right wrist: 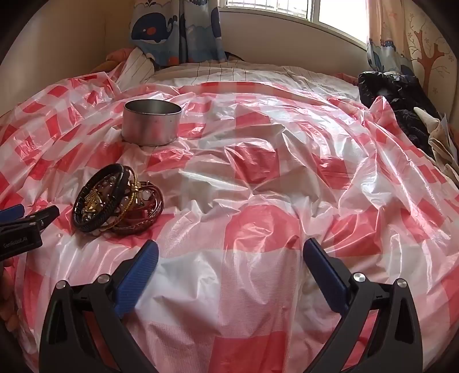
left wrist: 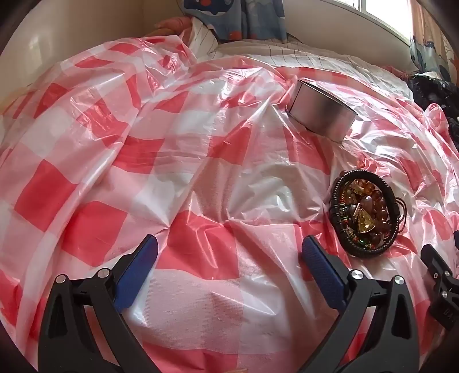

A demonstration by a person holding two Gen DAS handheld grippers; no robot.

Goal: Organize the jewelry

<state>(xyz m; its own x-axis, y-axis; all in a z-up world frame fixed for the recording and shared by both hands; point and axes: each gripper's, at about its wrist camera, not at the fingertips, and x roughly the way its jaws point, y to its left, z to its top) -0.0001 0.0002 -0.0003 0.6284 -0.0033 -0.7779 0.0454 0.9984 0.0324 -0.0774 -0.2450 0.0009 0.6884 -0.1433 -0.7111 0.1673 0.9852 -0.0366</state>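
Note:
A pile of jewelry [left wrist: 365, 213] lies on a red-and-white checked plastic sheet [left wrist: 172, 172]: black braided bracelets around amber beads and a yellow stone. It also shows in the right wrist view [right wrist: 114, 202], with gold and brown bangles. A round silver tin [left wrist: 321, 112] stands open beyond it, also in the right wrist view [right wrist: 152, 122]. My left gripper [left wrist: 229, 258] is open and empty, left of the pile. My right gripper [right wrist: 231, 258] is open and empty, right of the pile.
The sheet covers a bed with striped bedding [right wrist: 229, 71] at the far side. Dark clothes [right wrist: 401, 94] lie at the right edge. Whale-print curtains [right wrist: 178, 31] and a window [right wrist: 330, 11] are behind.

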